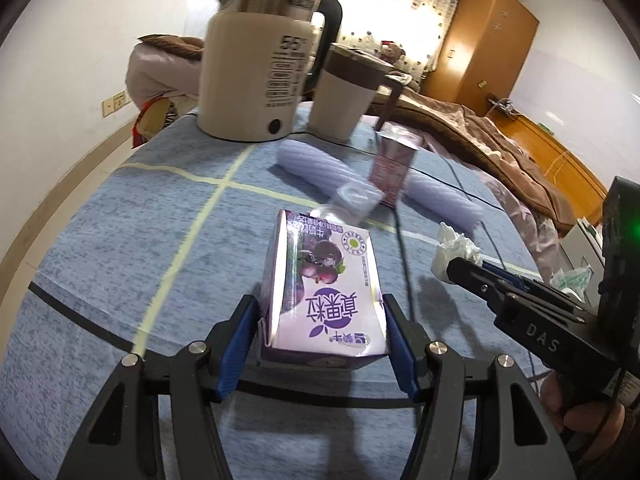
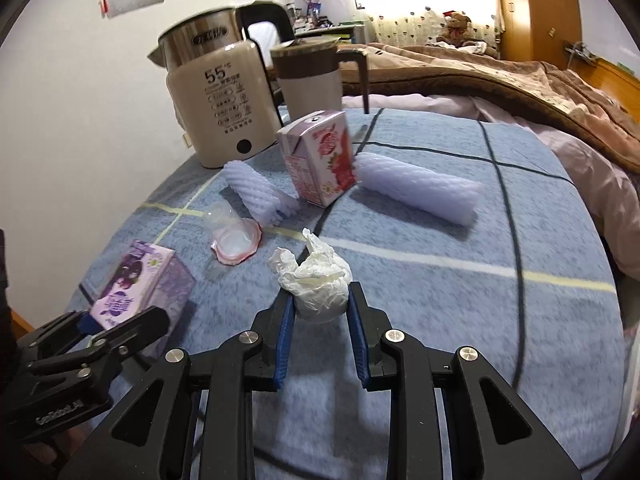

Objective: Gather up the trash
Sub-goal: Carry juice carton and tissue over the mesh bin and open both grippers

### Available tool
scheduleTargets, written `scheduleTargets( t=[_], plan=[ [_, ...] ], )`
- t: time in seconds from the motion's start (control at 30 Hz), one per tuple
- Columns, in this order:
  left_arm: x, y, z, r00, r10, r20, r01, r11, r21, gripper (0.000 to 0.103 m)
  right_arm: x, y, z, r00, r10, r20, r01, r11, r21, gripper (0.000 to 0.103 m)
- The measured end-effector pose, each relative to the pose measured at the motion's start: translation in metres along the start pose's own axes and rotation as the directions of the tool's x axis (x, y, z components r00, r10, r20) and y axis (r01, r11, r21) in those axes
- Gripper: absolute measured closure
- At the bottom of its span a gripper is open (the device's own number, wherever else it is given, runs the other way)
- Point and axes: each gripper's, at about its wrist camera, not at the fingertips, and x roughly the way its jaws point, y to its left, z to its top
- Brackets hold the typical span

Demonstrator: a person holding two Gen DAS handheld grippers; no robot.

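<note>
My left gripper [image 1: 320,320] is shut on a purple grape milk carton [image 1: 320,284], which lies on its side on the blue table cloth [image 1: 120,240]. My right gripper [image 2: 321,304] is shut on a crumpled white tissue [image 2: 316,280]. The right gripper also shows in the left wrist view [image 1: 456,270] with the tissue [image 1: 454,250] at its tips. The left gripper and carton [image 2: 136,284] show at the left of the right wrist view. A pink strawberry carton [image 2: 320,160], an empty clear jelly cup [image 2: 234,236] and two white foam net sleeves [image 2: 260,192] [image 2: 420,188] lie farther back.
A cream electric kettle [image 2: 220,100] and a cream mug with brown lid [image 2: 312,80] stand at the back of the table. A black cable [image 1: 404,256] runs across the cloth. A bed with a brown blanket [image 2: 520,80] lies to the right.
</note>
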Motion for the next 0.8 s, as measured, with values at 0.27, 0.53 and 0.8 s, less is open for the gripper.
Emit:
scheduleTargets(
  t=[0.27, 0.53, 0.8],
  plan=[
    [-0.008, -0.037, -0.005, 0.999, -0.037, 0.007, 0.036, 0.996, 0.076, 0.040, -0.038, -0.024, -0.015, 0.998, -0.033, 0.049, 0.030, 0.998, 0.052, 0.076],
    [-0.011, -0.077, -0.011, 0.996, -0.084, 0.003, 0.082, 0.986, 0.146, 0.040, -0.068, -0.054, -0.030, 0.995, -0.058, 0.080, 0.047, 0.991, 0.126, 0.076],
    [-0.011, -0.113, -0.016, 0.991, -0.137, -0.005, 0.135, 0.970, 0.202, 0.040, -0.100, -0.082, -0.041, 0.986, -0.121, 0.118, 0.099, 0.979, 0.178, 0.076]
  ],
)
